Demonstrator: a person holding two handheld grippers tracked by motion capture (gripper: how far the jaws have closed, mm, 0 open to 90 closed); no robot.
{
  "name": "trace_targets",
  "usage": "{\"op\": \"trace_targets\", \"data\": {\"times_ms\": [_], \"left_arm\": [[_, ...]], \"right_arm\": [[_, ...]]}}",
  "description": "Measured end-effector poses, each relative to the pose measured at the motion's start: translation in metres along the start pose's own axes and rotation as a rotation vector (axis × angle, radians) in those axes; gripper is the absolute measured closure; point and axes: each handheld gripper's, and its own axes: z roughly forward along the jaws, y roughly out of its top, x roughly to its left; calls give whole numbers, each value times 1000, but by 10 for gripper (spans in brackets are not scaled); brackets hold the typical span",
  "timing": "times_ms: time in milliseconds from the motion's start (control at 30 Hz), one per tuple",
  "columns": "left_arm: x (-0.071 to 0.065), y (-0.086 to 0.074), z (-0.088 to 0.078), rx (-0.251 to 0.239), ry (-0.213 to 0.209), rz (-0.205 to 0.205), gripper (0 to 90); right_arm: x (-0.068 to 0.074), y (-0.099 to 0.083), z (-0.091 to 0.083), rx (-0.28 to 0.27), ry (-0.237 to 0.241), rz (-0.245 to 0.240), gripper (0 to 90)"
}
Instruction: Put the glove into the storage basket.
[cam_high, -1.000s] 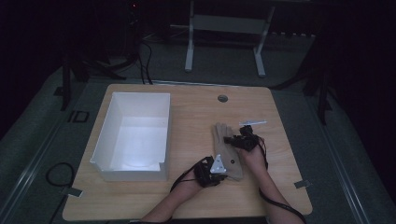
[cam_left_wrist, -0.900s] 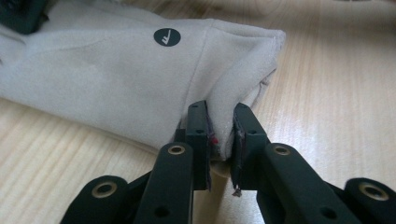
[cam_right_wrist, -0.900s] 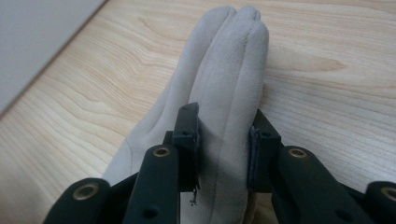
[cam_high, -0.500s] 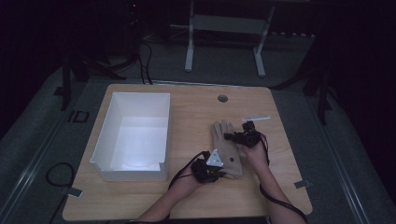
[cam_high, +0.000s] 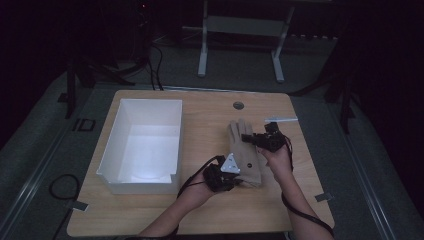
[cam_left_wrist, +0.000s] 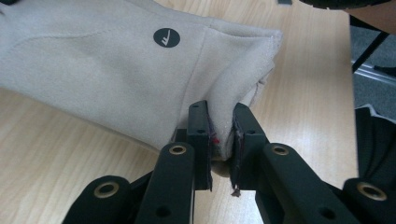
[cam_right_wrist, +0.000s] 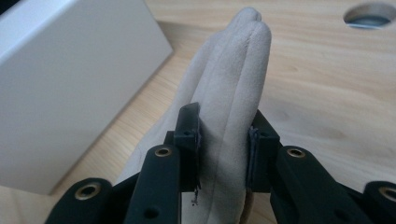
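A beige glove (cam_high: 246, 150) with a small round black logo (cam_left_wrist: 166, 38) is held just above the wooden table (cam_high: 200, 210), fingers pointing away from the person. My left gripper (cam_high: 234, 175) is shut on the glove's cuff edge (cam_left_wrist: 223, 135) at the near end. My right gripper (cam_high: 248, 139) is shut on the glove's finger part (cam_right_wrist: 224, 135), its jaws pressing both sides of the fabric. In the right gripper view the glove's fingertips (cam_right_wrist: 252, 28) stick out past the jaws.
A white open box (cam_high: 142, 145) stands on the table's left half, close to the glove. A round cable hole (cam_high: 238, 105) sits near the far edge. A small pale strip (cam_high: 281, 119) lies by the right gripper. A metal frame (cam_high: 240, 30) stands beyond the table.
Both hands have risen a little with the glove held between them, and the glove has come up off the table.
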Motion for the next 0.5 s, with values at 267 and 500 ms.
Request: {"op": "trace_targets", "data": {"times_ms": [267,500], "left_arm": [[4,13,-26,6,29,5,809],[3,28,-55,3,75,33,809]], "right_arm": [[18,25,-17,-52,44,-19,712],[36,50,-27,-82,65,-42,712]]}}
